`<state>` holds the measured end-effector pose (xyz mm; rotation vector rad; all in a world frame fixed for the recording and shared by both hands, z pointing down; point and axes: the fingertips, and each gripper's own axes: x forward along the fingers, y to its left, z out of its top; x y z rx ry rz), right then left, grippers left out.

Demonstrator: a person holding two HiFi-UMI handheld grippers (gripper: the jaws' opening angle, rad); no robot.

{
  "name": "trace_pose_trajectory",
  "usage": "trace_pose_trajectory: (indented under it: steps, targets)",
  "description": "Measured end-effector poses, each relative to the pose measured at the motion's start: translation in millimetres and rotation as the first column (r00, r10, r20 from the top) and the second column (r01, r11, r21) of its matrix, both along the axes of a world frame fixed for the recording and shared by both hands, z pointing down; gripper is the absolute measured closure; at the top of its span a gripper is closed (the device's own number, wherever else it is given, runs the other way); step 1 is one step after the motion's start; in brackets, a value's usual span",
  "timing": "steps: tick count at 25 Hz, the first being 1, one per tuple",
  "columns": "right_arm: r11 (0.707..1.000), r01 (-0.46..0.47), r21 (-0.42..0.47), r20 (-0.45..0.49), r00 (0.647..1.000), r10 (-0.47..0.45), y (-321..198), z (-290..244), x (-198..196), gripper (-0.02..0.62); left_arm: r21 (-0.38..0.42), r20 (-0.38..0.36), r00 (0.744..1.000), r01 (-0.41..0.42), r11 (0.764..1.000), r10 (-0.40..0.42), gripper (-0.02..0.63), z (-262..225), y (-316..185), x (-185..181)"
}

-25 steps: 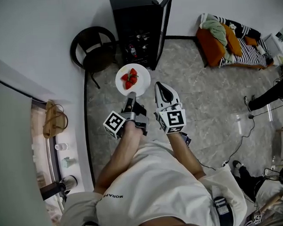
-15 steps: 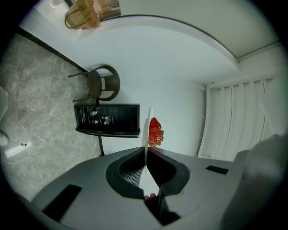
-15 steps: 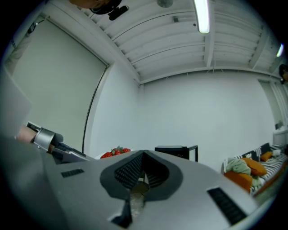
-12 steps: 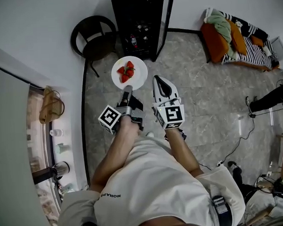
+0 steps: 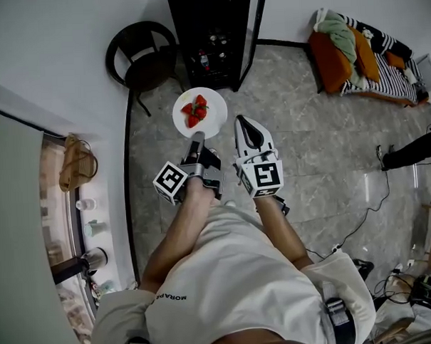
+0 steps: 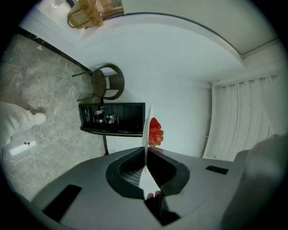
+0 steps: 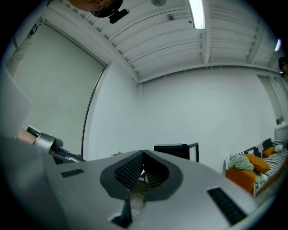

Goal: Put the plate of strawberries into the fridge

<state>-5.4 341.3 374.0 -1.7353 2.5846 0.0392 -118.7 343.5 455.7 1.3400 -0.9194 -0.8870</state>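
Jaws, head view: left gripper (image 5: pixel 197 138) clamped on plate (image 5: pixel 200 113) rim, at the plate's 6 o'clock; strawberries (image 5: pixel 196 111) on plate; open fridge (image 5: pixel 209 32) at 12 o'clock.
Left gripper view: plate edge-on between jaws (berries at its 3 o'clock).
Right gripper view: right gripper (image 7: pixel 143 155) jaws together, empty.

Red strawberries (image 5: pixel 196 111) on a white plate (image 5: pixel 215 122) (black fridge (image 5: pixel 209 22), grey marbled floor (image 5: pixel 307 142)).

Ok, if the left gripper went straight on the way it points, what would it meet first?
Probably the fridge: nothing stands between. The plate clamped in the left gripper leads, and in the left gripper view its rim lines up near the fridge's top edge, so it may strike there.
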Motion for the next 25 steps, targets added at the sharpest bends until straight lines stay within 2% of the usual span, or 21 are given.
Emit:
trace_pose_trajectory:
  steps: [5,14,22,25]
  targets:
    - [1.000,0.004,0.006,-0.006,1.000,-0.004,-35,6,3,0.583,-0.006,-0.003,1.000,-0.018,1.000,0.018,0.594,12,-37,10]
    - [1.000,-0.007,0.016,-0.031,0.999,0.007,-169,-3,7,0.583,-0.001,-0.006,0.999,-0.044,0.999,0.044,0.594,5,-173,22]
    - [1.000,-0.014,0.004,-0.057,0.998,0.014,-257,-12,2,0.583,0.014,0.019,0.996,-0.086,0.996,0.086,0.594,-3,-269,26]
    - [1.000,-0.022,-0.006,-0.069,0.997,0.022,-286,-14,1,0.583,0.036,0.050,0.993,-0.107,0.994,0.106,0.594,-9,-301,29]
